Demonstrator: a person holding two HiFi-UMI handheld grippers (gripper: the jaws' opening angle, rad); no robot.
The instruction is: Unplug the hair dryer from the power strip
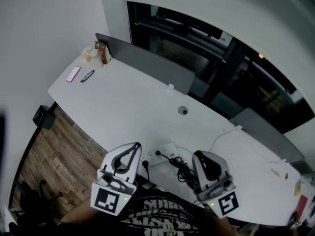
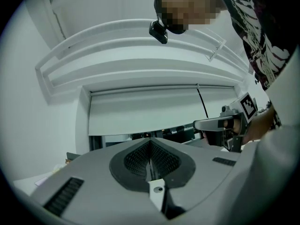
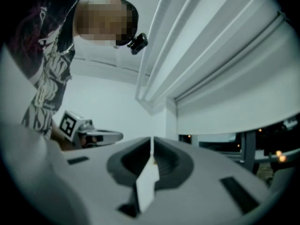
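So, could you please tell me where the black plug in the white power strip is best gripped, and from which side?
Probably by the body of the black plug, not its cord, coming straight down from above. The white power strip lies flat on the table and the plug stands up out of its top face, with the cord trailing off sideways in a tangle.

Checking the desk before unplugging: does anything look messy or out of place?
Only the black cord, bunched in a loose tangle beside the power strip at the desk's front edge. Nothing looks spilled or damaged.
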